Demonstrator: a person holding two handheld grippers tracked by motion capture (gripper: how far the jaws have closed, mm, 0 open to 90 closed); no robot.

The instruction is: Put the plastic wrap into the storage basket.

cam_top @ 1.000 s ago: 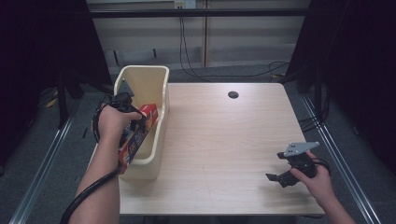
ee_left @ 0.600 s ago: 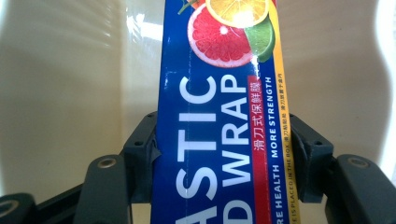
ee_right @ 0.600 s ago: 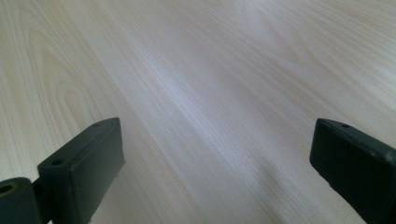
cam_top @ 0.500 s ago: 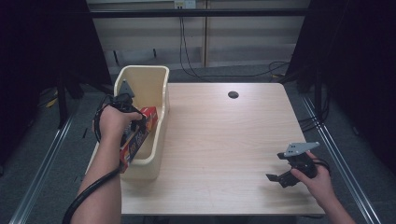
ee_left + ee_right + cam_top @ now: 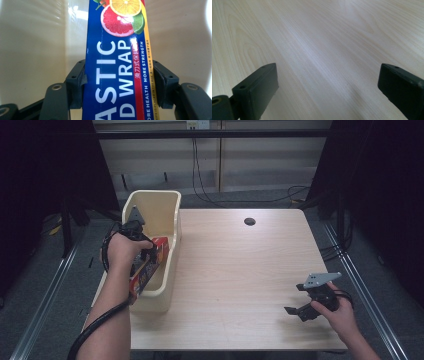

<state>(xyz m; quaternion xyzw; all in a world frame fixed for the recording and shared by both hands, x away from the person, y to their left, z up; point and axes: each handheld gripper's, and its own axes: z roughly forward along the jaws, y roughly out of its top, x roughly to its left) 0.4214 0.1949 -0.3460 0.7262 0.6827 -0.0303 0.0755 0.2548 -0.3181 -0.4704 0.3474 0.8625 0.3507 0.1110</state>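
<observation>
Left gripper [image 5: 117,82] clamped across the plastic wrap box [image 5: 117,62], slanted inside the cream bin [image 5: 172,227] for lowering; right gripper [image 5: 300,311] wide open, empty, parked on the desk [image 5: 240,270] well right of the bin.

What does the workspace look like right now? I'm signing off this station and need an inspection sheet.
Surface: pale wood table, with a dark round hole near its far edge.
Job's things: plastic wrap box, held inside the cream bin at the table's left edge.
Clutter: nothing seen.
Grippers: left gripper shut on the plastic wrap box; right gripper open over bare wood near the table's front right corner.
Cables: a black cable trails from the left gripper along the forearm; more cables lie on the floor beyond the table.
Surroundings: dark curtains on both sides, grey floor.
</observation>
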